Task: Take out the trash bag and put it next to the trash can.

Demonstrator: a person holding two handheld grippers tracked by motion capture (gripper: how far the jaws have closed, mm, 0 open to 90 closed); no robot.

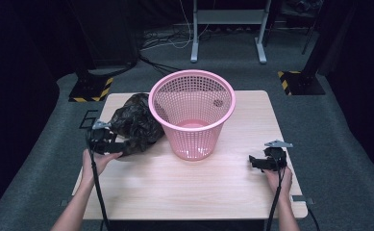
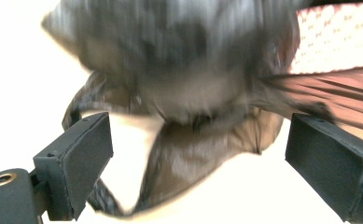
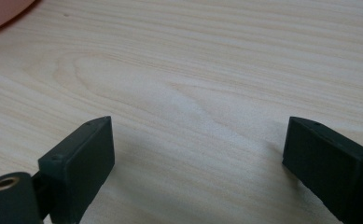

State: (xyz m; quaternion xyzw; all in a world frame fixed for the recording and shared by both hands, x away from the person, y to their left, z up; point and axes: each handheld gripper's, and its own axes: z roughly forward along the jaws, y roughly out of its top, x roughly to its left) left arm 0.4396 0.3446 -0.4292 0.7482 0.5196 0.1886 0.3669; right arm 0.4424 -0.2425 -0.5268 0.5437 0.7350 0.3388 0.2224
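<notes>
High view: pale wooden table (image 1: 175, 192) on grey carpet (image 1: 348, 144), dark room

The light wooden table (image 1: 184, 187) is sitting square in the middle of the high view, its pale grain running clear across the right gripper view (image 3: 193, 70) as well. Grey carpet (image 1: 338, 144) is spreading out all around it. Off the far left corner a black base with yellow-and-black hazard stripes (image 1: 91, 89) is standing on the carpet, and a second striped base (image 1: 300, 83) is mirroring it off the far right corner. Farther back, two grey metal legs (image 1: 194, 43) are rising from flat feet, and loose cables (image 1: 160, 41) are trailing over the floor just beside them.
</notes>
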